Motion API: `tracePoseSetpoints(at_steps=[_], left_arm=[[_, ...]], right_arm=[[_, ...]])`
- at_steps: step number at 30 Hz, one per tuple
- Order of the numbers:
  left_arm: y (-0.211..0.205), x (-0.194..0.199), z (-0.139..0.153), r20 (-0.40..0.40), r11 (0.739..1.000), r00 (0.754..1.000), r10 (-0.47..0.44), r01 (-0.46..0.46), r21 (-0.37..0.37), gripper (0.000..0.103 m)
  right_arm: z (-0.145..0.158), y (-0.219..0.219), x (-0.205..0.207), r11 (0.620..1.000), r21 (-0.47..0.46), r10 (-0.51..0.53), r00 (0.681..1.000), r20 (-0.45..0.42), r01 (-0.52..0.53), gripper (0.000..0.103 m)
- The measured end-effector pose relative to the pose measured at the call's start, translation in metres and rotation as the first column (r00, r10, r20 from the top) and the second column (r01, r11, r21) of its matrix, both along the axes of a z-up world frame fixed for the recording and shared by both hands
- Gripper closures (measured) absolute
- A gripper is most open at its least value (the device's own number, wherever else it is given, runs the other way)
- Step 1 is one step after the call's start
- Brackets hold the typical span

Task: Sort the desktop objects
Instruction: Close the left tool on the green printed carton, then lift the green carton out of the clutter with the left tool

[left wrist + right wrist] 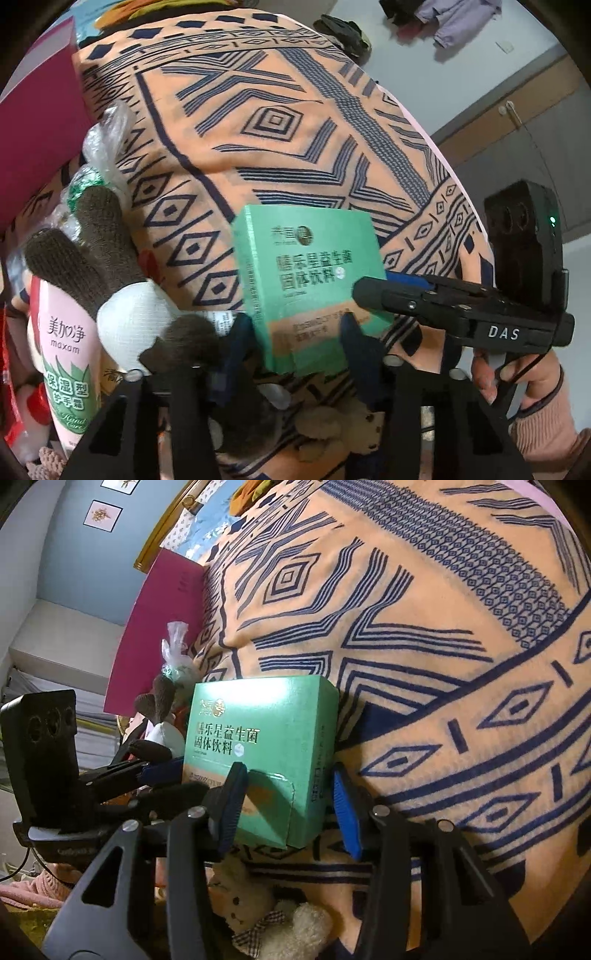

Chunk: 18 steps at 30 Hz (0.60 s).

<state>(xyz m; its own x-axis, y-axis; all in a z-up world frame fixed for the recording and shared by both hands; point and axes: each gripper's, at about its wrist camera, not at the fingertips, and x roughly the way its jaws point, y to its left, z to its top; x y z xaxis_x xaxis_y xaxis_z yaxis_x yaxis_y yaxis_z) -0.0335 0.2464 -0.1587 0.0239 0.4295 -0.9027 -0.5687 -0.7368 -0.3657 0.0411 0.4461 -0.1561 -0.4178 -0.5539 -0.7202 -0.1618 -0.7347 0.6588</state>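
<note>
A green box (pixel 310 280) with gold Chinese print hangs above the orange patterned blanket (pixel 280 122). My left gripper (pixel 295 332) has it between its blue pads and is shut on its lower part. The right gripper (pixel 373 286) reaches in from the right, one finger on the box's front face and one behind it. In the right wrist view the green box (pixel 258 746) sits between the right gripper's (pixel 288 805) fingers, the right pad close against its side. The left gripper (pixel 168 781) meets the box's left edge there.
A pink maxam hand cream tube (pixel 66 354), a brown and white knitted glove (pixel 103 258) and a knotted plastic bag (pixel 107 136) crowd the left. A magenta board (pixel 159 627) stands behind them. A teddy bear (pixel 258 915) lies below the box. A hand in a pink sleeve (pixel 535 398) holds the right gripper.
</note>
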Motion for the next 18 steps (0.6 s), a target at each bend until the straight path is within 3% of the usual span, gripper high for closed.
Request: tracePoseSetpoints(at_steps=[9, 18], left_arm=[[-0.011, 0.002, 0.017, -0.009, 0.999, 1.0, 0.014, -0.013, 0.052, 0.059], [-0.029, 0.002, 0.057, -0.084, 0.992, 0.995, 0.046, -0.036, 0.122, 0.059]], right_arm=[[0.022, -0.005, 0.007, 1.0, 0.019, -0.001, 0.999, -0.041, 0.002, 0.054], [0.063, -0.018, 0.003, 0.998, 0.048, 0.041, 0.991, -0.128, -0.036, 0.054]])
